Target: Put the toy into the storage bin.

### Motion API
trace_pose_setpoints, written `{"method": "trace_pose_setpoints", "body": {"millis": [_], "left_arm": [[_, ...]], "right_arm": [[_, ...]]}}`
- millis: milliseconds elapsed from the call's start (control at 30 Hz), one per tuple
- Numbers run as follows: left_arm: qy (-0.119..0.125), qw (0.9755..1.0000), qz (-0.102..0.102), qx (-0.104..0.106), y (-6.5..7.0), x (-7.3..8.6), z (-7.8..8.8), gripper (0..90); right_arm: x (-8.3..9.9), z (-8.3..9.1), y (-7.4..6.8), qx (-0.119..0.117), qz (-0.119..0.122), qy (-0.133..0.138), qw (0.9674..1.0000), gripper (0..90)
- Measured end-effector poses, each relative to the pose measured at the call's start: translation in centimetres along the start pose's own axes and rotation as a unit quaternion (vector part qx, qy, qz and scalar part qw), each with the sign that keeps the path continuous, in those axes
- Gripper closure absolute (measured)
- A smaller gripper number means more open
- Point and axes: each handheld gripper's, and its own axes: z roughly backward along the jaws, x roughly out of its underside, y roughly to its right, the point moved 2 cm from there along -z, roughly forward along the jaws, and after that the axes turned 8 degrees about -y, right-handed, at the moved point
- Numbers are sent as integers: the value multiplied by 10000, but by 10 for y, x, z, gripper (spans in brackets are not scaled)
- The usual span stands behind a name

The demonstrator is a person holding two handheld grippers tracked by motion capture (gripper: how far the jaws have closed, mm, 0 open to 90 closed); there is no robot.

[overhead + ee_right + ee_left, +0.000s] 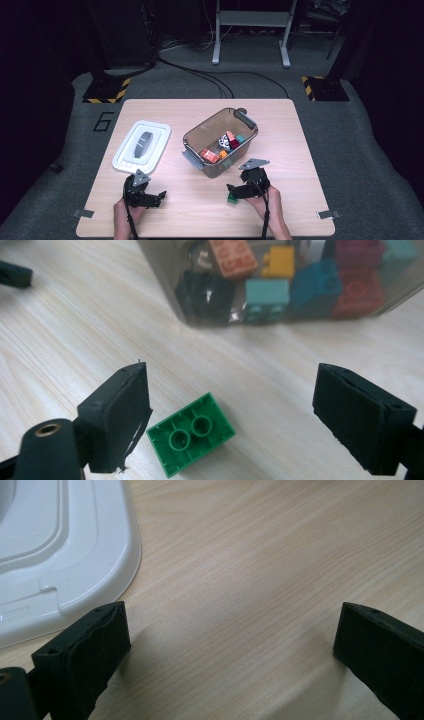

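**Green brick between open jaws at the near edge of the bench**

The right hand-held gripper (235, 192) sits low over the bench (300, 150) near its front edge, right of the middle. Its jaws stand wide apart and hold nothing. A green brick (191, 440) lies on the wood between them, underside up, so that its two round sockets show. In the right gripper view it lies just beside the left-hand jaw and well clear of the other; whether it touches that jaw I cannot tell.

Just beyond the brick stands a clear, smoke-tinted bin (220, 141), set at an angle near the centre of the bench, with grey latches at both ends. Through its wall the right gripper view shows loose bricks inside: an orange one (232, 257), a yellow one (280, 261), a teal one (267, 292), a blue one (317, 285) and dark red ones (357, 295).

The left hand-held gripper (159, 196) rests near the front edge on the left side, its jaws also spread wide with only bare wood between them. The white lid (142, 146) of the bin lies flat toward the left edge, just beyond this gripper; in the left gripper view its rounded corner (100, 570) lies just beside one jaw.
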Motion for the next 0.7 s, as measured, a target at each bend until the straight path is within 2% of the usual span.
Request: {"method": "trace_pose_setpoints", "body": {"millis": [133, 200, 233, 300, 400, 600, 700], "left_arm": [[0, 10000, 1, 0, 0, 0, 0, 15], [0, 10000, 2, 1, 0, 0, 0, 15], [0, 10000, 0, 0, 0, 0, 0, 15], [0, 10000, -5, -1, 0, 0, 0, 15], [-1, 10000, -5, -1, 0, 0, 0, 15], [1, 10000, 0, 1, 0, 0, 0, 15], [-2, 10000, -11, 3, 0, 0, 0, 15]], "right_arm": [[7, -19, -6, 118, -58, -149, 9998, 151], [10, -26, -8, 199, -12, -230, 9995, 154], [12, -30, -10, 162, -12, -297, 9994, 157], [14, -33, -12, 271, 38, -406, 9988, 167], [18, -32, -10, 286, 62, -471, 9985, 184], [25, -19, 6, 457, -42, -580, 9973, 242], [26, -17, 10, 446, -71, -583, 9973, 300]]}}
